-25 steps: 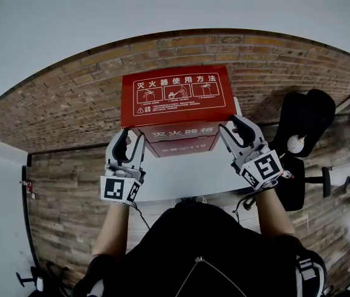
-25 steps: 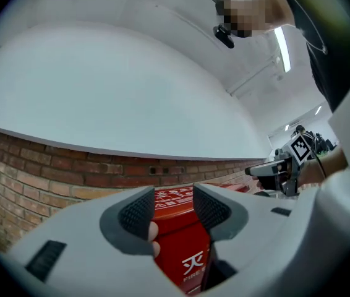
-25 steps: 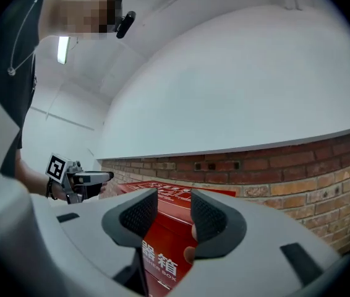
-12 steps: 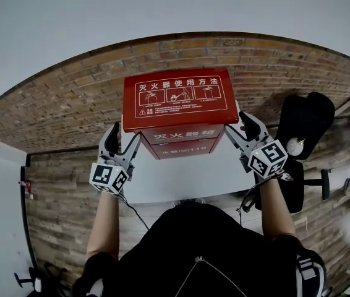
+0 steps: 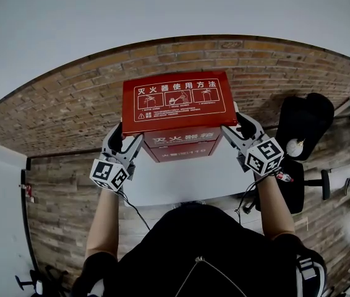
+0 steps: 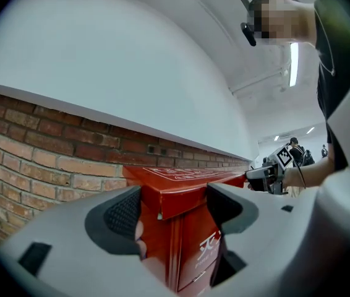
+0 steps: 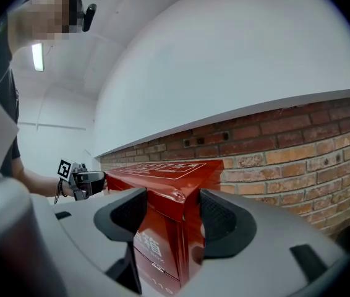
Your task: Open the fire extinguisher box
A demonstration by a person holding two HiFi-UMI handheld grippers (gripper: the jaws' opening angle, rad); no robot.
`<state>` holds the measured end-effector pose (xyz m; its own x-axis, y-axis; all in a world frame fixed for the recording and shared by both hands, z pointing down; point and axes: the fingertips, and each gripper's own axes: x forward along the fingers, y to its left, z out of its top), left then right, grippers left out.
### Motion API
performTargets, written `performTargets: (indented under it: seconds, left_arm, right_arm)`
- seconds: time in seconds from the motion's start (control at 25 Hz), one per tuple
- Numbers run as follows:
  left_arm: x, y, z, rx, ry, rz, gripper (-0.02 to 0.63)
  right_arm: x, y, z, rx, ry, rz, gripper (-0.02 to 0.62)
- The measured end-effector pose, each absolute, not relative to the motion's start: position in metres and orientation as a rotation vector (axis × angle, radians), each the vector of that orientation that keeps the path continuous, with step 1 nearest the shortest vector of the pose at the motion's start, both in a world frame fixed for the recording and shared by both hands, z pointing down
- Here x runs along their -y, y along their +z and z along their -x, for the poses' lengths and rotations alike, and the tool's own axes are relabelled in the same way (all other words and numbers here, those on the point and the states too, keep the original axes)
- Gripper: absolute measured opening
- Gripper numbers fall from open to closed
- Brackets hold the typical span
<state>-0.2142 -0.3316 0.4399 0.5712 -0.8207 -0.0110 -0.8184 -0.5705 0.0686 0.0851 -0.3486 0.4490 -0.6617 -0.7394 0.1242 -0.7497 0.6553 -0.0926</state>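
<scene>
The red fire extinguisher box [image 5: 181,144] stands against a brick wall, its lid [image 5: 178,104] printed with white instructions. My left gripper [image 5: 122,136] is at the lid's front left corner and my right gripper [image 5: 240,126] at its front right corner. In the left gripper view the lid's corner [image 6: 181,181] sits between the wide jaws of the left gripper [image 6: 175,206], with a gap on the right. In the right gripper view the jaws of the right gripper [image 7: 172,214] are opening around the other corner [image 7: 174,193], and the pads stand off it.
The box rests on a white tabletop [image 5: 181,178] in front of the brick wall [image 5: 70,98]. A black chair [image 5: 305,122] stands to the right. A wood-plank floor [image 5: 64,209] lies below. Each gripper view shows the other gripper across the lid.
Both grippers rose from the box's lower sides to the lid's front corners. Their jaws spread wider as they went.
</scene>
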Motion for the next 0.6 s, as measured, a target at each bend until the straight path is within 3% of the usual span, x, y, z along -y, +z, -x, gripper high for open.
performTargets:
  seconds: [0.6]
  left_arm:
    - [0.335, 0.398, 0.215, 1.415, -0.086, -2.777, 0.359]
  right_arm:
    - [0.352, 0.402, -0.087, 2.796, 0.250, -1.223, 0.270]
